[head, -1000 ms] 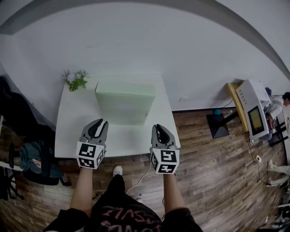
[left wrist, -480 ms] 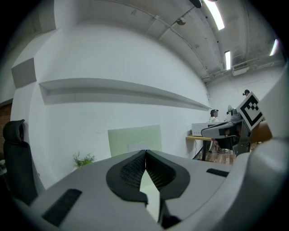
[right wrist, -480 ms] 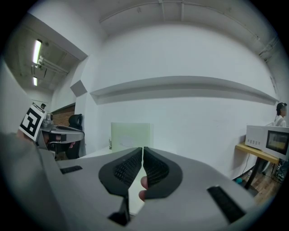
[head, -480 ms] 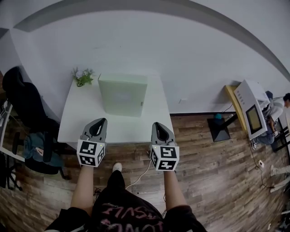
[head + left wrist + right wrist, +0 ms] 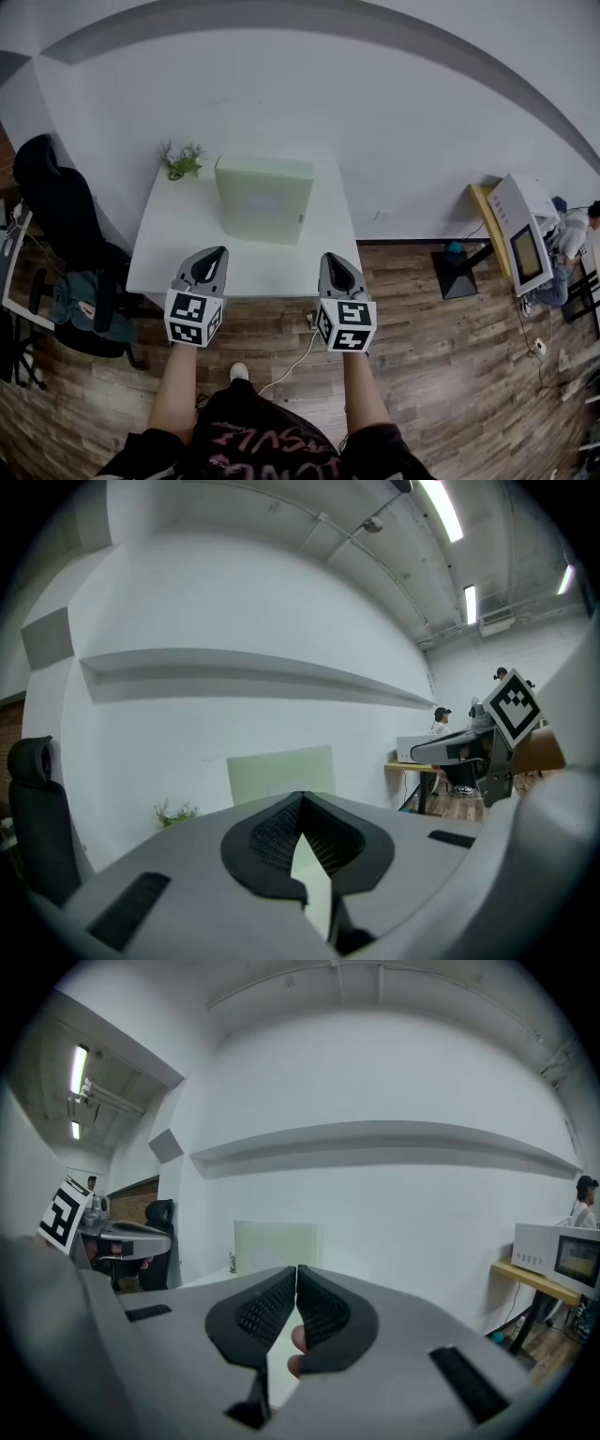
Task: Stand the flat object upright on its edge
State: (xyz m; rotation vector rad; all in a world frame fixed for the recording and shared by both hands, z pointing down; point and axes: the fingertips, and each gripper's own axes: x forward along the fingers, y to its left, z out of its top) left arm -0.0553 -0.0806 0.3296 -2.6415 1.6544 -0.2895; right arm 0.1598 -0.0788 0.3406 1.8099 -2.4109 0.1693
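So the green board (image 5: 264,200) is up on its edge on the white table (image 5: 178,244), broad face toward the camera, sitting in the far half of the tabletop close to the wall. Can't tell if it's leaning on the wall or standing free. There's a little plant (image 5: 183,161) just beside its top left corner in the head view. Neither tool is anywhere on the board. Both hang back at the near edge of the table, well apart from it, with a bare strip of tabletop in between. The left gripper (image 5: 217,251) is a bit left of the board's line and the right gripper (image 5: 330,256) a bit right of it, so the board sits ahead and between the two. From the left gripper view the board (image 5: 281,772) shows just over the jaw tips, and the left gripper (image 5: 302,796) has its pads pressed together with nothing in them. Same deal in the right gripper view: the board (image 5: 275,1244) is ahead and slightly left of the tips, and the right gripper (image 5: 296,1268) is closed up and empty, with a finger (image 5: 296,1339) peeking through under the pads. A black chair (image 5: 56,202) sits off the table's left side on the wood floor.
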